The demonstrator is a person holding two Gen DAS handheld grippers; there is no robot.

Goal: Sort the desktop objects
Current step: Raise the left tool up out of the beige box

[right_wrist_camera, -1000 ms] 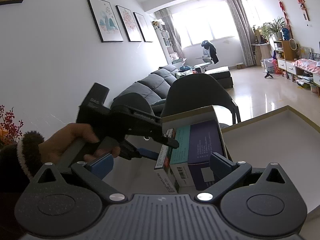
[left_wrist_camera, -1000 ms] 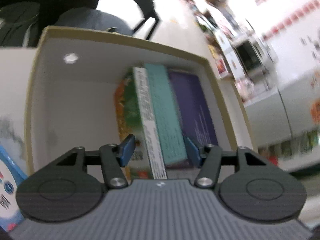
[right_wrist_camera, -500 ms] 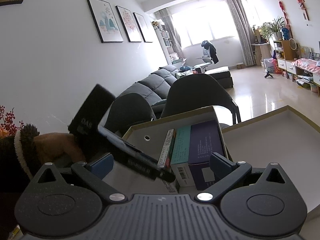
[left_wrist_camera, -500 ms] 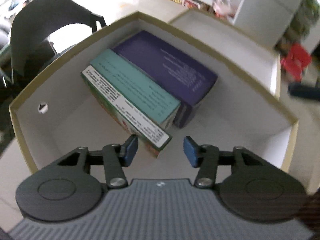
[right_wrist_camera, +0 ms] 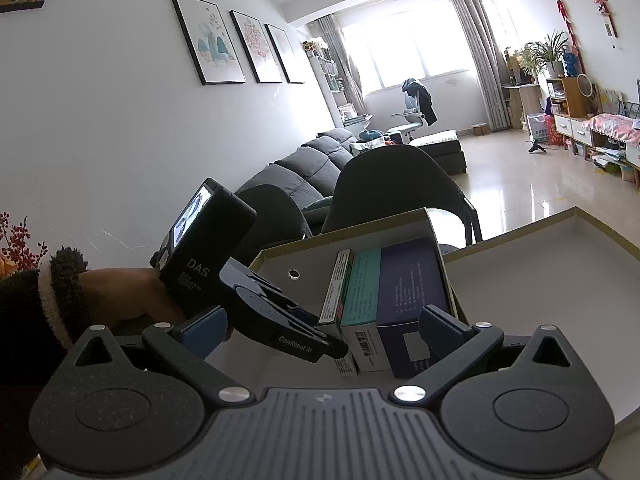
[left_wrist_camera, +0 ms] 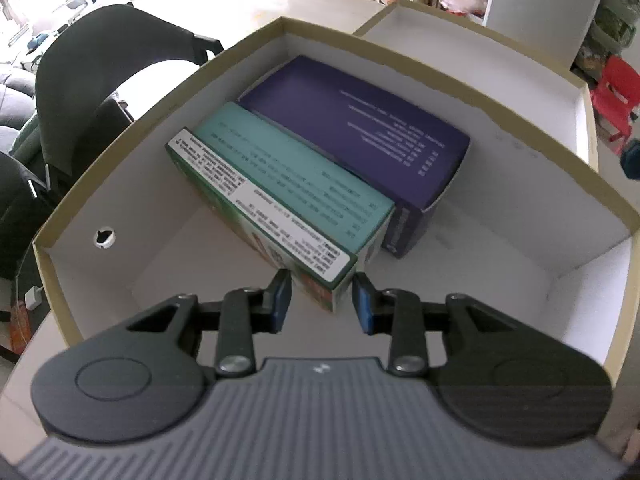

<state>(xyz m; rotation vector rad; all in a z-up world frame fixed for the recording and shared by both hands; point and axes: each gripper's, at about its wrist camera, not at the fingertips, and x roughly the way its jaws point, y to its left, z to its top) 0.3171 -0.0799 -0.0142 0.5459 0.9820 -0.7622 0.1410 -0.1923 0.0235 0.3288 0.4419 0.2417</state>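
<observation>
Boxes sit three abreast in the cardboard box (left_wrist_camera: pixel 592 184): a green carton (left_wrist_camera: pixel 256 216) at the nine o'clock side, a teal carton (left_wrist_camera: pixel 296 176) touching it in the middle, and a purple carton (left_wrist_camera: pixel 360 120) at the three o'clock side, against the box's far wall. A second ago our left gripper (left_wrist_camera: pixel 320 300) looked straight along the row at close range with its blue pads spread either side of the green and teal cartons; now it views them from higher and farther back, and the pads stand apart with only the near corner of the green carton showing between them, not pinched. We judge that the cartons are let go and standing in the box, which is where a sorting task would want them. Whether more things wait to go in, we cannot tell from these views.

Our right gripper (right_wrist_camera: pixel 320 330) has barely shifted. Its pads are spread wide and hold nothing, and the box with its three cartons lies just ahead at twelve o'clock. A second shallow tray (right_wrist_camera: pixel 600 224) lies at two o'clock.

Both containers rest on a pale tabletop (right_wrist_camera: pixel 256 356). Beyond it at twelve o'clock stand dark chairs (right_wrist_camera: pixel 400 184), then a grey sofa (right_wrist_camera: pixel 312 164), framed prints (right_wrist_camera: pixel 236 40) at eleven and a bright window (right_wrist_camera: pixel 416 56) at one.
</observation>
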